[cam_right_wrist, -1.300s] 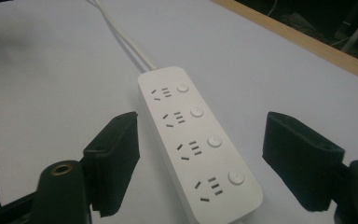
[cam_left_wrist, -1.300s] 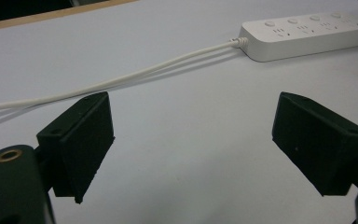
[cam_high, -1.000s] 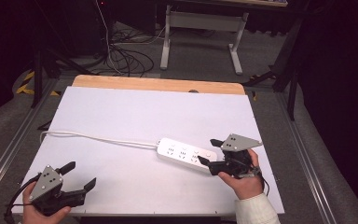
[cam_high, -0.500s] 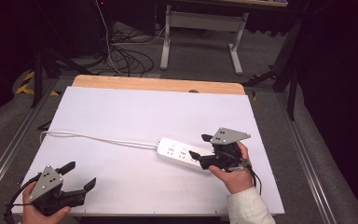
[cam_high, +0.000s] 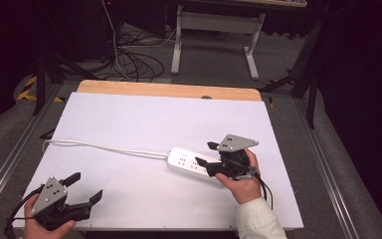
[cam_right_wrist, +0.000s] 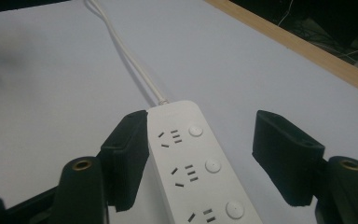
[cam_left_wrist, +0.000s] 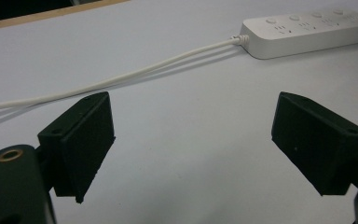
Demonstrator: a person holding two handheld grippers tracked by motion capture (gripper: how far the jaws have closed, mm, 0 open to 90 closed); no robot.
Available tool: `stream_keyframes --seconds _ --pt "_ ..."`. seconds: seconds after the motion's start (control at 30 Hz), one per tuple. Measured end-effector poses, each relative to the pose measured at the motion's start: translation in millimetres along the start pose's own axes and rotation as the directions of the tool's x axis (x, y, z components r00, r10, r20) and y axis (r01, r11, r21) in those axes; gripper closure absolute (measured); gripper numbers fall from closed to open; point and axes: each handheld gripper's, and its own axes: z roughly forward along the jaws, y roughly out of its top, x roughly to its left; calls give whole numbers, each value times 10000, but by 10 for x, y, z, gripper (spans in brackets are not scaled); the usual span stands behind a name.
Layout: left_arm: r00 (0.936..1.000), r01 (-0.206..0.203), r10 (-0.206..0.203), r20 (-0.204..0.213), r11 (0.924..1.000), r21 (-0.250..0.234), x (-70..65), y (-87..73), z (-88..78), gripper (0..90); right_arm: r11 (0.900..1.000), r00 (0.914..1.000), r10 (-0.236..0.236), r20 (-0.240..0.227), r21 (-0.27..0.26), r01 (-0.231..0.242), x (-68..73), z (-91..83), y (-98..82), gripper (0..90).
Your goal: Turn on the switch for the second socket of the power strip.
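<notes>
- Two hand-held grippers are in use over the white rectangular surface (cam_high: 129, 119).
- Task item: the white plastic power strip with round buttons (cam_high: 191, 162) lies flat right of centre; its white cable (cam_high: 104, 147) trails left toward the surface edge.
- Right gripper (cam_high: 210, 159): over the last second it has moved forward along the strip. Its jaws now straddle the strip's right-hand end, held wide apart. In the right gripper view, one jaw lies against the strip's side (cam_right_wrist: 186, 158); the other stands clear of it. Nothing is clamped.
- Meaning: approach looks complete; the likely next step is closing the jaws across the strip's width.
- Left gripper (cam_high: 87, 188): unchanged at the near left corner, jaws wide apart and empty, well apart from the strip (cam_left_wrist: 307, 28).
</notes>
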Motion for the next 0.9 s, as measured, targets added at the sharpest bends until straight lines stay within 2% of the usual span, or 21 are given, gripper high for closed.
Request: stream_keyframes --seconds 0.07,0.13,0.2,0.27,0.37,0.4,0.43,0.53,0.9 --pt "10000 23 -23 -11 10000 -9 1 -1 2 135 10000 10000 49 -54 2 -49 -1 17 3 391" --pt "10000 23 -23 -13 10000 -10 0 -1 5 135 9999 9995 83 -292 -147 -87 -17 20 6 490" --pt "10000 49 -49 -6 10000 -17 -2 -2 6 136 9997 9993 122 -346 -227 -130 -27 23 6 518" --pt "10000 -8 8 -23 10000 -4 1 -1 4 135 9993 9993 219 -306 -285 -228 -35 34 6 614" --pt "10000 -15 15 -29 10000 -2 0 -1 4 135 9985 9985 458 -306 -302 -467 -47 69 9 703" --pt "10000 -19 19 -26 10000 1 1 -1 5 135 9980 9979 557 -336 -270 -566 -53 106 9 774" --pt "10000 0 0 -31 10000 -13 0 -2 6 135 9980 9979 557 -336 -270 -566 -53 106 9 774" --pt "10000 0 0 -38 10000 -15 1 -2 5 136 9975 9969 666 -408 -226 -675 -57 168 6 885" --pt "10000 -26 26 -39 10000 28 6 -3 6 137 9971 9979 619 171 436 -626 -99 391 -53 900"
